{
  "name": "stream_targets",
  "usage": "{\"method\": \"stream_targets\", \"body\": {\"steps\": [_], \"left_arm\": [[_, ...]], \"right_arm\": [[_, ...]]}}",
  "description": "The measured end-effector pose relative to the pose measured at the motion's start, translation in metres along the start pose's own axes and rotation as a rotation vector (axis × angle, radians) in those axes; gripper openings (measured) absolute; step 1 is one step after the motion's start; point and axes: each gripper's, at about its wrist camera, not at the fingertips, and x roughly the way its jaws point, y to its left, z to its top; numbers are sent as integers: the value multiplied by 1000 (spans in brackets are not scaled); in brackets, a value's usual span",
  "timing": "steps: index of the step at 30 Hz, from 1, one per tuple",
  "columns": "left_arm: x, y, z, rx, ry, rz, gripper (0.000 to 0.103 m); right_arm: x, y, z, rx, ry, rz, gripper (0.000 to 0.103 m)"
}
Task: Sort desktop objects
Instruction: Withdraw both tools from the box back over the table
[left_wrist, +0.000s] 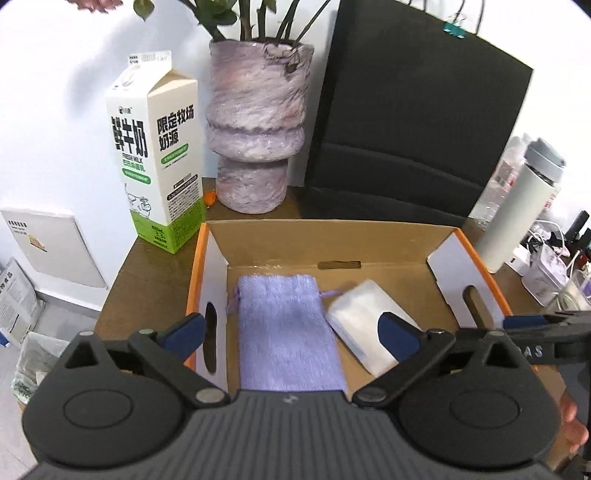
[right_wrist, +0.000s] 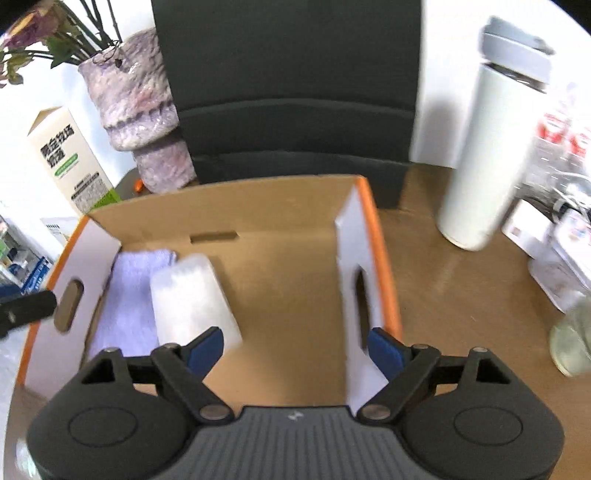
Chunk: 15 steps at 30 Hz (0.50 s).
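**Both grippers over the box, nothing held**

Milk carton (left_wrist: 157, 158): waxed card, gable top, upright at far left. Beside it a mottled purple stone-look vase (left_wrist: 255, 122), stepped profile. Cardboard box (left_wrist: 332, 236): corrugated brown inside, orange rim, white end flaps with slot handles. In it, a lilac woven drawstring pouch (left_wrist: 288, 332) lies flat, left; a white soft-looking packet (left_wrist: 365, 321) just beside it, right. Left gripper (left_wrist: 291, 332) spread wide, empty, above the pouch. Right gripper (right_wrist: 295, 349) also wide, empty. White flask (right_wrist: 491, 147) upright on the brown wooden desk (right_wrist: 443, 277); white wall behind.
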Motion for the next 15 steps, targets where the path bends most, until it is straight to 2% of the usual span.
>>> {"method": "stream_targets", "body": {"steps": [3, 7, 10, 15], "left_arm": [[-19, -7, -12, 22, -17, 37, 102], [-64, -15, -35, 38, -167, 127, 102], [-114, -14, -58, 25, -317, 77, 103], [-177, -2, -119, -35, -419, -61, 103]], "right_arm": [[-19, 0, -20, -26, -9, -1, 85], [-58, 11, -55, -109, -108, -29, 86], [-88, 22, -80, -145, -199, -34, 86], [-142, 35, -143, -180, -347, 11, 95]]}}
